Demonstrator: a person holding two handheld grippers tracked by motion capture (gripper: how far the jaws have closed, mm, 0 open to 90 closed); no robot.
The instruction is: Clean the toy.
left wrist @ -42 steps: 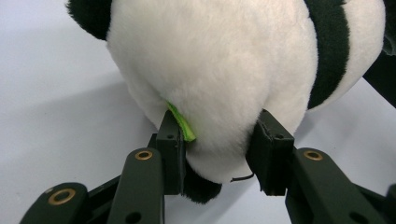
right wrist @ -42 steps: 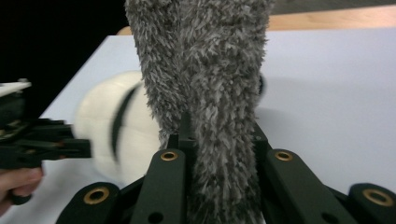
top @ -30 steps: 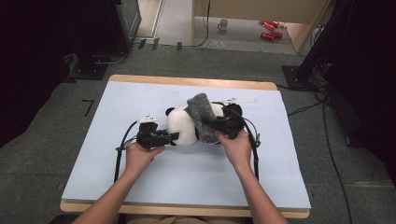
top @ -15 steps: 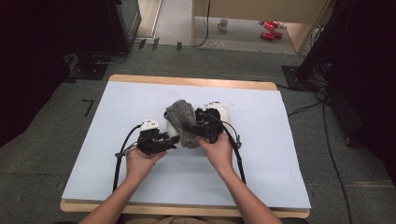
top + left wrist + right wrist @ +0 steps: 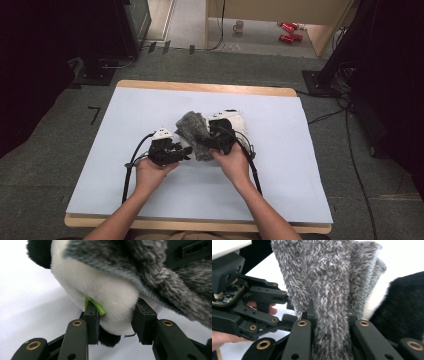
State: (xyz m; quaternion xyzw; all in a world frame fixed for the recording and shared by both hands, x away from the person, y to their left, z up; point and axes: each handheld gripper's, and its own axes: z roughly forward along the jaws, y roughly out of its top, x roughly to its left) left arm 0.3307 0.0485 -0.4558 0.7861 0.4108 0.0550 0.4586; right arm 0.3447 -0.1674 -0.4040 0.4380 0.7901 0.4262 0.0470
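A plush panda (image 5: 105,290), white with black patches, lies mid-table; in the high view its white body (image 5: 240,125) pokes out past a grey fuzzy cloth (image 5: 195,132) draped over it. My left gripper (image 5: 116,322) is shut on a white bulge of the panda beside a green tag (image 5: 96,306); from above, the left gripper (image 5: 186,151) sits at the toy's left. My right gripper (image 5: 328,320) is shut on a fold of the grey cloth (image 5: 329,285), and from above the right gripper (image 5: 207,142) meets the cloth from the right. Black panda fur (image 5: 404,312) shows beside it.
The pale mat (image 5: 150,105) covers a wooden table (image 5: 200,87). Cables (image 5: 131,165) trail from both grippers toward the near edge. On the floor beyond stand a mug (image 5: 239,25), red cans (image 5: 287,32) and black stands (image 5: 320,80) at both sides.
My right hand has carried the grey cloth leftward over the panda, so its black ear and white head are now covered from above. The left gripper has stayed put.
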